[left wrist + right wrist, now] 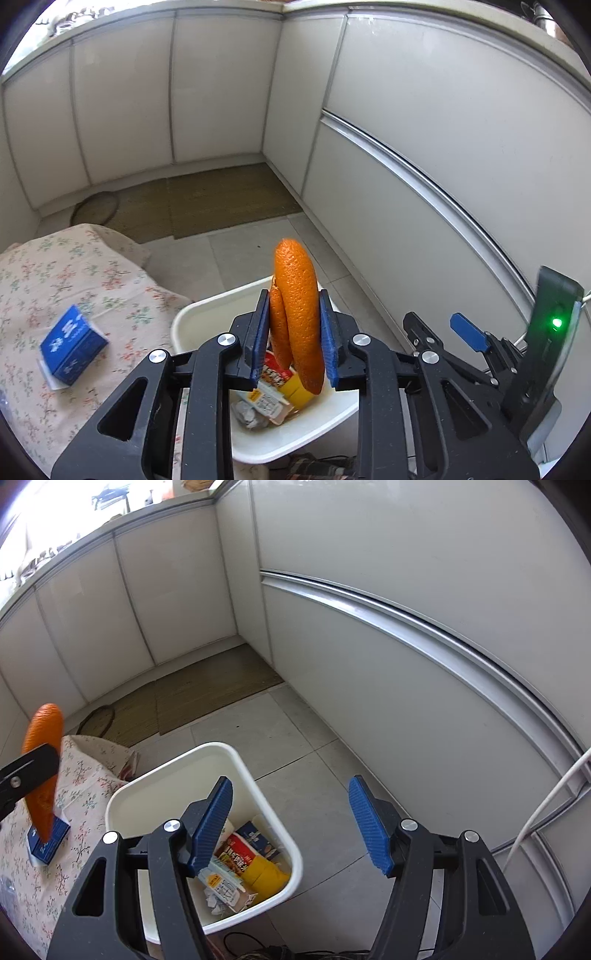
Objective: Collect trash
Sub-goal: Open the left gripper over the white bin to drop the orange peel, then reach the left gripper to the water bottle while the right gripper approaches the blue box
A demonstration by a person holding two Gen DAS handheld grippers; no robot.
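**Peel over the bin, almost ready to drop**

The left gripper [293, 328] squeezes an orange peel [297, 314] between its blue pads. The jaws are nearly closed, and the peel stands up tall between them. Right under it sits the white bin [273, 805], already holding boxes and crumpled paper.

The right gripper [291, 823] is open wide with nothing in it. It hangs over the far side of the bin.

What could go wrong? The peel is curled and long. If it lets go too near the bin's edge, I think it could hit the rim and fall on the grey floor [295, 731]. It might also stick to a pad for a moment and swing off to the side.

A blue box [72, 343] lies on the flowery cloth [92, 266], just beside the bin. It looks like trash still to pick up.

There is open floor past the bin. White cupboard doors [406, 664] close in on the right side.
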